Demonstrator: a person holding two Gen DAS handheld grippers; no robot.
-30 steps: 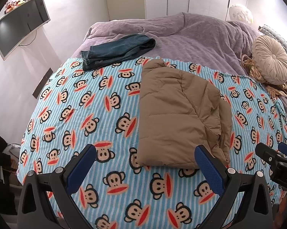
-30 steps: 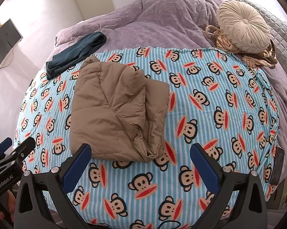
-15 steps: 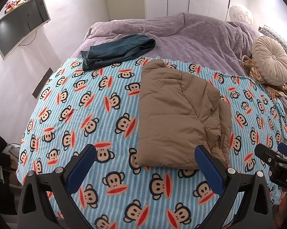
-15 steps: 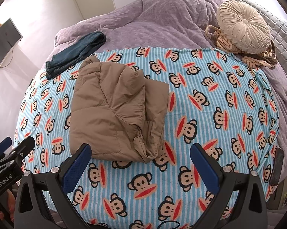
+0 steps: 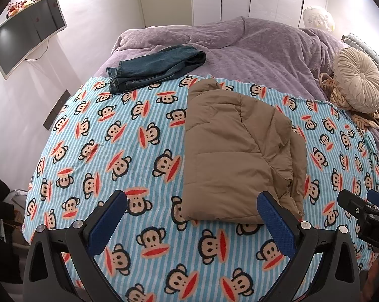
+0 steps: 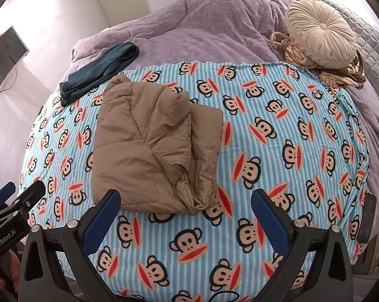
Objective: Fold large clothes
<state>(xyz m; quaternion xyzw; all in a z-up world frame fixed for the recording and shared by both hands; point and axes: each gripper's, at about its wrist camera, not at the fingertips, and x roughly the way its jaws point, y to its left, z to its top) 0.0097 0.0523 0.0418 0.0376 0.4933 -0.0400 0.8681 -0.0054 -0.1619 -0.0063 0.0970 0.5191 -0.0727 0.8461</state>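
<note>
A tan puffer jacket lies folded into a rough rectangle on the blue striped monkey-print blanket; it also shows in the right wrist view, where the blanket extends to the right. Its right edge is bunched and uneven. My left gripper is open and empty, held above the near edge of the bed, just short of the jacket's near hem. My right gripper is open and empty, at the jacket's near right corner. Each gripper shows at the edge of the other's view.
Folded dark jeans lie at the far left on the purple duvet. A round cream cushion sits on a striped garment at the far right. A wall-mounted screen is on the left. A phone lies at the bed's right edge.
Almost nothing: both views shift very slightly. The jacket lies as before and both grippers stay open.
</note>
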